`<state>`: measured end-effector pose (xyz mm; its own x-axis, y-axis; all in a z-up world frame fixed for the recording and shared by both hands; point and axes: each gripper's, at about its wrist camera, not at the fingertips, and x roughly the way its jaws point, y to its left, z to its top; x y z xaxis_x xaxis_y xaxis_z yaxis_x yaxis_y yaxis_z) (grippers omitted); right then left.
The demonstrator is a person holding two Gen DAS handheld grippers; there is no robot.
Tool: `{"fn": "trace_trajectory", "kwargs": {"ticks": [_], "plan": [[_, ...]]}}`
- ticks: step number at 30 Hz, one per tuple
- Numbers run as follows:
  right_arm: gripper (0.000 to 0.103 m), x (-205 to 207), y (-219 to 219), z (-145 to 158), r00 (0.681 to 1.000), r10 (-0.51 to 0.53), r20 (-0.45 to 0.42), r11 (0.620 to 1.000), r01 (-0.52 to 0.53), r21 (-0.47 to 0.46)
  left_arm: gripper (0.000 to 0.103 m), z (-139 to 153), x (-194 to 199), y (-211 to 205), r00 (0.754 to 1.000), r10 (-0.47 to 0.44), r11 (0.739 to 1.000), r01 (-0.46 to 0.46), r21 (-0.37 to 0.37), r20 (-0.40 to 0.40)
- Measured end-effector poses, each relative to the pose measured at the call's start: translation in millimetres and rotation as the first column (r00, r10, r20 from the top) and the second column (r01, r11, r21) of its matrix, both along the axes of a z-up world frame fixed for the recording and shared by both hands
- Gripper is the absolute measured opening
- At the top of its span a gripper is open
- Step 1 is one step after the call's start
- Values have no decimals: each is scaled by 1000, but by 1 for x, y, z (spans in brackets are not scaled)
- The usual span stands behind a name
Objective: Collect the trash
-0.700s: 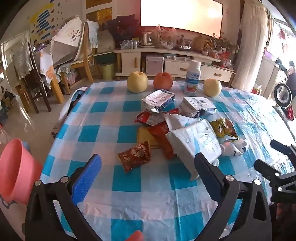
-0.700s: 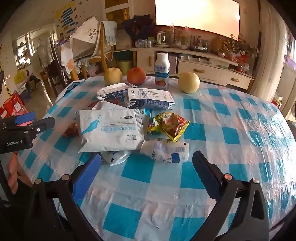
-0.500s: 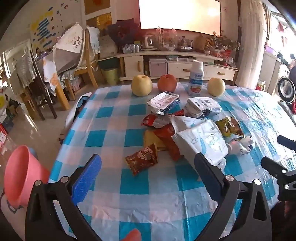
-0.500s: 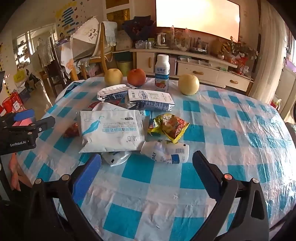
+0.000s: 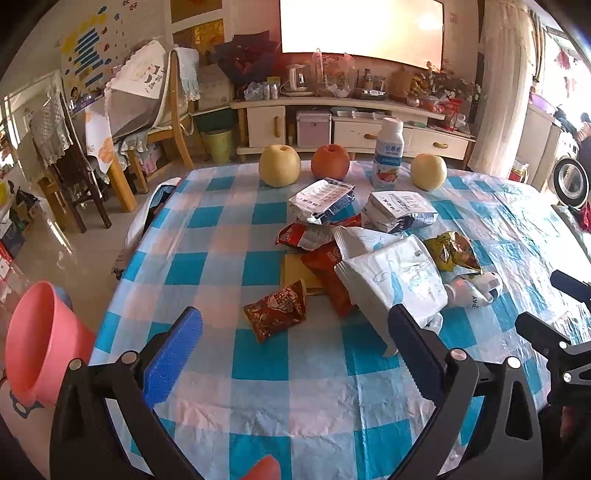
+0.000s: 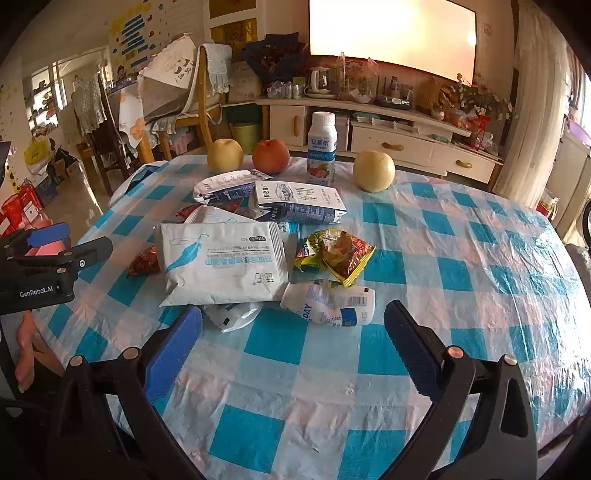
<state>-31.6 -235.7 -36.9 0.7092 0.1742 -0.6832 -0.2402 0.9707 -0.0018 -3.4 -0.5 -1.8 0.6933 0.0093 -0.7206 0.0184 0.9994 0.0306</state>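
Both claws, left claw (image 5: 291, 332) and right claw (image 6: 291, 325), are held wide open and empty above the bench (image 6: 461, 236), where the trash pile (image 6: 225, 258) is heaped mid-cloth.

Living room – bright TV screen (image 5: 360, 31) on far wall, blown out. Cream TV cabinet (image 5: 354, 129) below, cluttered top. Wooden chair (image 5: 177, 122) draped with cloth at left, glossy tile floor (image 5: 55, 243), white curtain (image 5: 506, 85) right – daylight beyond it.
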Motion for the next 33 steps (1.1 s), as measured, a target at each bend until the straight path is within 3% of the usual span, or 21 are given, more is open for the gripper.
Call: {"fn": "trace_trajectory", "kwargs": {"ticks": [33], "plan": [[100, 4, -2, -8, 1000, -7, -20, 1000, 7, -9, 99, -2, 0, -3, 1000, -2, 1000, 2, 4, -17]]}}
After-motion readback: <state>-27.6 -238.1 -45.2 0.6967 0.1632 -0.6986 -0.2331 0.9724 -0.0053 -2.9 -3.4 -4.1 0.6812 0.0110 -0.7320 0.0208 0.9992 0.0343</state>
